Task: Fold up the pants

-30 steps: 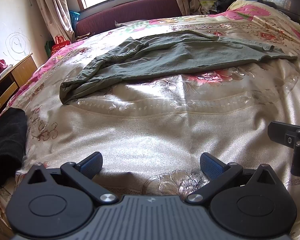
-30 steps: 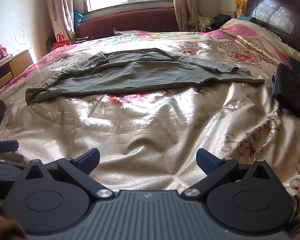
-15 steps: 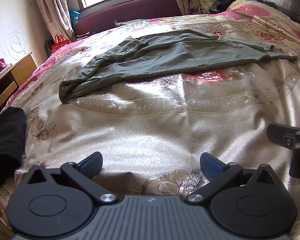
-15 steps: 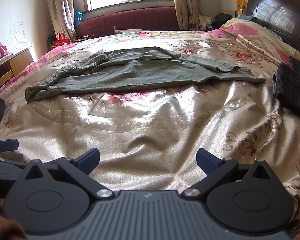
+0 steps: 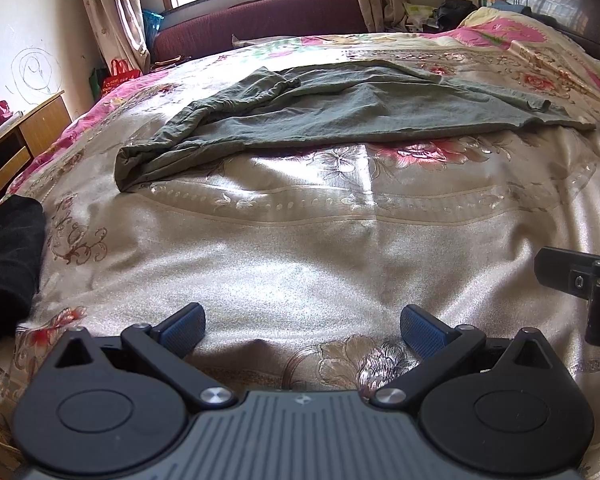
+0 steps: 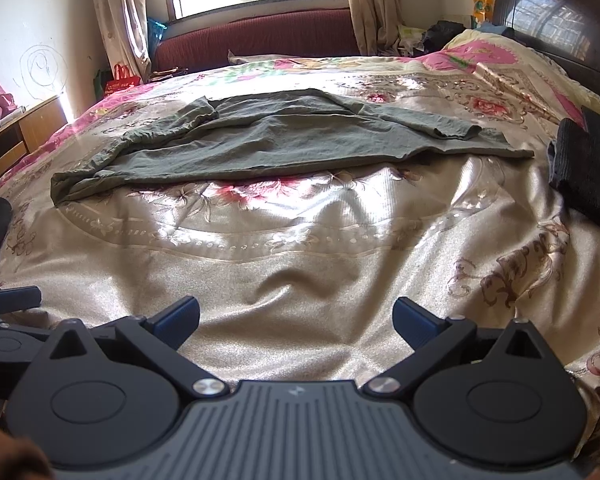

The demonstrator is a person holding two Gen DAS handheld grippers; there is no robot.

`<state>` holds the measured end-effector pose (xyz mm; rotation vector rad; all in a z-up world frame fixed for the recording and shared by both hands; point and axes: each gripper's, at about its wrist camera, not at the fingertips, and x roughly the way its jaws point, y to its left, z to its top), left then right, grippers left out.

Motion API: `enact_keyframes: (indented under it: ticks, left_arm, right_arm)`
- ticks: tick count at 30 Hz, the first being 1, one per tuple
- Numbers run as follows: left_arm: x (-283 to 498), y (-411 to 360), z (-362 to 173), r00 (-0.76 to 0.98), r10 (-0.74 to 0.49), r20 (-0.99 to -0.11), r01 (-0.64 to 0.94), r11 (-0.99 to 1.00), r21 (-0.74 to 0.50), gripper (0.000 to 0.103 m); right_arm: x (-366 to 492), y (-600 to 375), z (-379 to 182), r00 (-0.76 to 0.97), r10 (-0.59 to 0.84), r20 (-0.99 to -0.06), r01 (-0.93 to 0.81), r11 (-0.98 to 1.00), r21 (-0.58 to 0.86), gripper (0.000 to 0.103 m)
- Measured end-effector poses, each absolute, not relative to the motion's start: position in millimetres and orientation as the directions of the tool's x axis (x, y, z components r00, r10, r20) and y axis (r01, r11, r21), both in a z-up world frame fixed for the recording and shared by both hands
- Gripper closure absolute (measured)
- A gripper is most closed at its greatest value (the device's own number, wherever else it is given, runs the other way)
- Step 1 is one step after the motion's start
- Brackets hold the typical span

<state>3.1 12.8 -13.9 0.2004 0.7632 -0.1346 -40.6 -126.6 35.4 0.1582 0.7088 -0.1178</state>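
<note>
The pants (image 5: 340,116) lie spread crosswise on the bed (image 5: 300,248), rumpled at their left end, well ahead of both grippers. The left gripper (image 5: 302,324) hangs over the near bedspread with its jaws wide apart and empty. The right gripper (image 6: 296,316), just beside it, is likewise spread wide and holds nothing. Dark folded cloth (image 6: 588,172) sits on the bed to the right of the pants.

Grey-green pants (image 5: 340,116) lie spread out, unfolded, across the upper middle of the frame on the bed. Their left end is bunched and rumpled, reaching lower left. One leg lies across the other toward the flatter right end.
</note>
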Motion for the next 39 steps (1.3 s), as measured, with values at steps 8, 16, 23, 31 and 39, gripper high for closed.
enact_keyframes:
  ticks: [8, 16, 23, 31, 39]
  left_arm:
    - [16.5, 19.4, -0.1, 0.719, -0.059, -0.692, 0.246, 0.953, 0.175, 0.000]
    - [59.6, 57.2, 19.9, 0.794, 0.021, -0.608, 0.157, 0.958, 0.239, 0.000]
    - [142.1, 98.9, 18.2, 0.825, 0.151, -0.544, 0.042, 0.944, 0.326, 0.000]
    - [203.3, 144.3, -2.5, 0.793, 0.217, -0.569, 0.013, 0.928, 0.373, 0.022]
    - [225.9, 192.1, 3.2, 0.756, 0.098, -0.647, 0.014, 0.986, 0.165, 0.028]
  right_arm:
    - [-32.1, -122.0, 42.4, 0.784, -0.044, -0.619, 0.110, 0.991, 0.069, 0.001]
    - [9.4, -107.9, 48.1, 0.795, 0.002, -0.607, 0.034, 0.998, 0.048, 0.001]
    - [72.6, -90.3, 48.8, 0.798, 0.060, -0.600, -0.063, 0.998, 0.016, 0.001]
    - [125.2, -78.9, 42.9, 0.785, 0.090, -0.613, -0.119, 0.993, -0.007, 0.001]
    - [162.0, -76.5, 35.6, 0.782, 0.115, -0.612, -0.183, 0.982, -0.049, 0.001]
